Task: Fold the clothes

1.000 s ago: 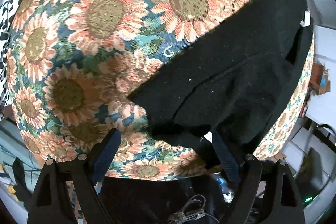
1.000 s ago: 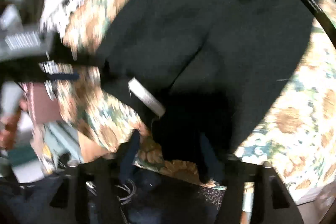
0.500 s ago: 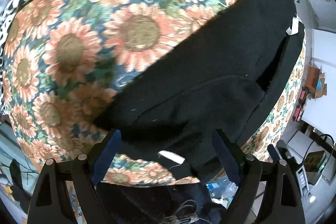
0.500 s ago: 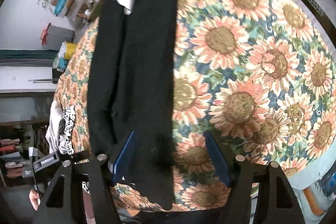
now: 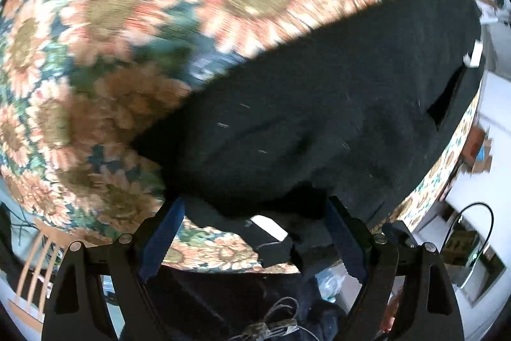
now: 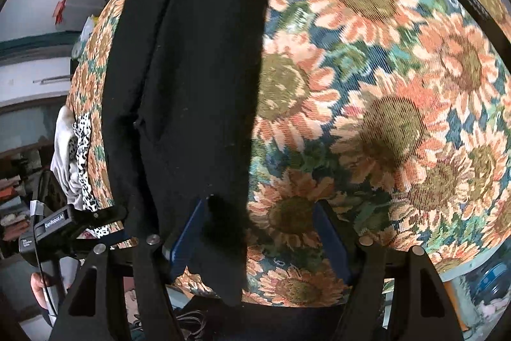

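The black garment (image 5: pixel 319 117) lies long and flat on the sunflower cloth (image 5: pixel 127 5) that covers the table. It looks soft and floppy, and I think it is light. It will bend and sag if I lift it by one spot, so I should take it by its corners or along an edge, with both tongs at once.

My left tongs (image 5: pixel 252 238) are spread wide over the near end, where a white tag (image 5: pixel 270 222) sticks out. Nothing is pinched there. My right tongs (image 6: pixel 255 242) are spread too. One corner of the garment (image 6: pixel 223 229) hangs between the pads, but they do not press on it.

The near end droops over the table edge, so it could slide off. On the right there is lots of bare cloth to fold onto. A spotted cloth (image 6: pixel 83 155) sits past the far side.
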